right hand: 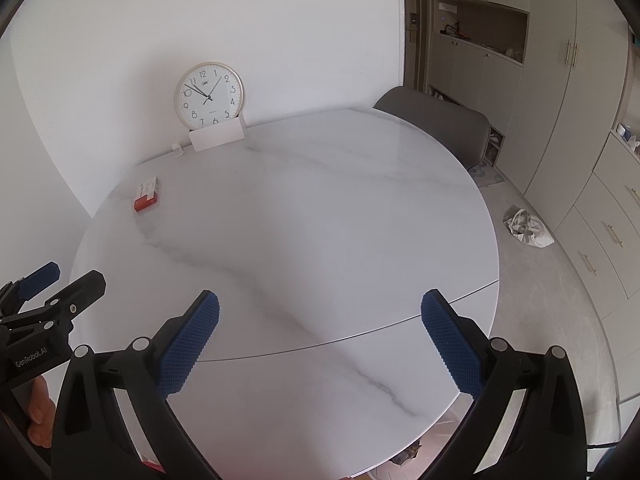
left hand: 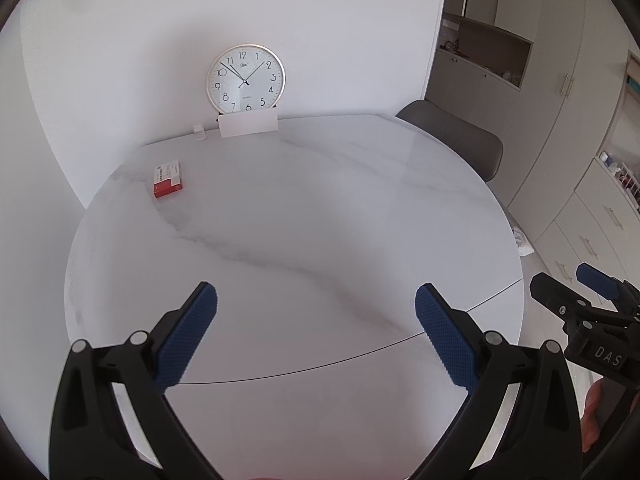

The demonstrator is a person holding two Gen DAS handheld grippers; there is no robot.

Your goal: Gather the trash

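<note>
A small red and white box (left hand: 168,179) (right hand: 147,199) lies on the far left of the round white marble table (left hand: 320,216) (right hand: 320,220). A tiny clear container (left hand: 199,132) (right hand: 177,151) stands near the wall beside the clock's card. My left gripper (left hand: 316,312) hovers open over the near part of the table, nothing between its blue pads. My right gripper (right hand: 320,316) is open too, level with it on the right, nothing held. Each gripper shows at the edge of the other's view. A white plastic bag (right hand: 528,229) (left hand: 524,245) lies on the floor to the right.
A round wall clock (left hand: 245,78) (right hand: 209,95) leans on the wall behind a white card holder (left hand: 248,124) (right hand: 217,136). A grey chair (left hand: 460,140) (right hand: 436,124) is tucked at the table's far right. Beige cabinets (right hand: 560,120) line the right side. A person's hand (right hand: 40,408) holds the left gripper.
</note>
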